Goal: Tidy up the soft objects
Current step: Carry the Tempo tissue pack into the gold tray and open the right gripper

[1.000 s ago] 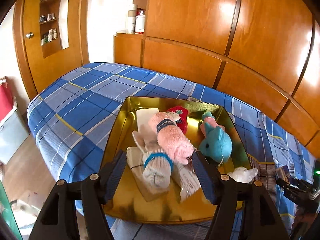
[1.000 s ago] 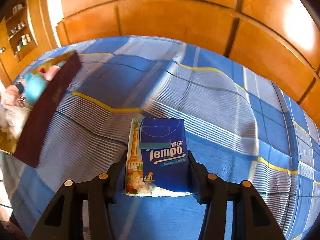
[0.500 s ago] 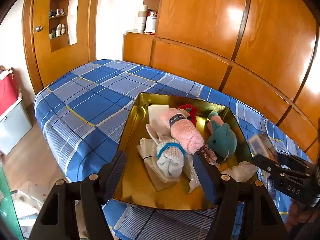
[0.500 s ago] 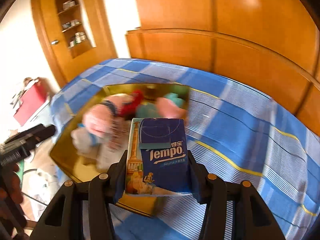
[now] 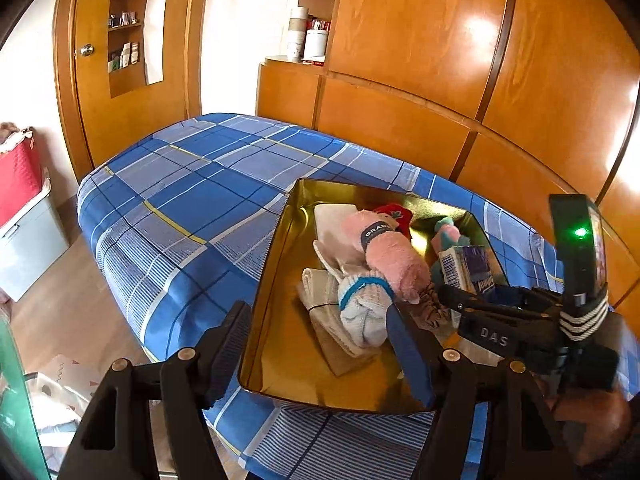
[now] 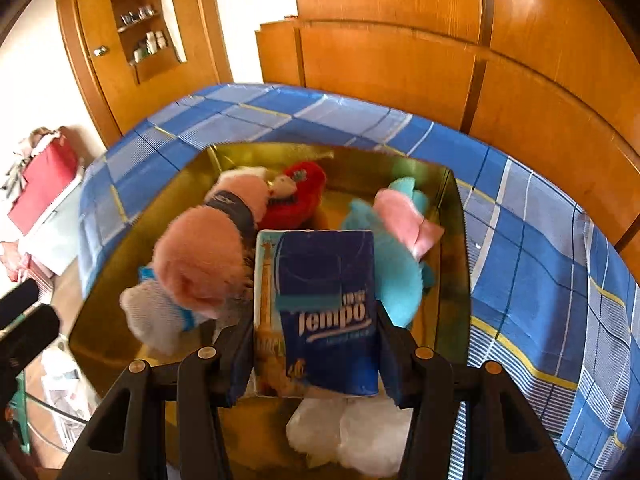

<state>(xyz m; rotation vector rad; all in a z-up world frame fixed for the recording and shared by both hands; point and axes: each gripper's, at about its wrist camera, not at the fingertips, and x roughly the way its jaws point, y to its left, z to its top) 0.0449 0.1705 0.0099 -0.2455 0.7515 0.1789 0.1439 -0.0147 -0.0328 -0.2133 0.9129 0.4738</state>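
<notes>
A gold tray [image 5: 280, 264] lies on the blue plaid bed and holds soft things: a pink rolled towel [image 5: 390, 256], a white sock with a blue band [image 5: 362, 308], a red plush [image 6: 296, 196] and a teal plush [image 6: 384, 268]. My right gripper [image 6: 316, 360] is shut on a blue Tempo tissue pack [image 6: 324, 312], held above the tray between the towel and the teal plush. In the left wrist view the pack [image 5: 468, 270] shows over the tray's right side. My left gripper [image 5: 320, 356] hangs open over the tray's near left corner, holding nothing.
A crumpled white plastic bag [image 6: 352, 432] lies in the tray's near corner. Wooden wardrobe panels [image 5: 440, 60] stand behind the bed. A red box on a pale bin [image 5: 20, 208] sits on the floor at left. Bare bedspread [image 5: 192, 184] stretches left of the tray.
My right gripper carried the tissue pack from over the bare bedspread to above the tray. The left gripper shifted slightly, so the tray now sits further right in its view.
</notes>
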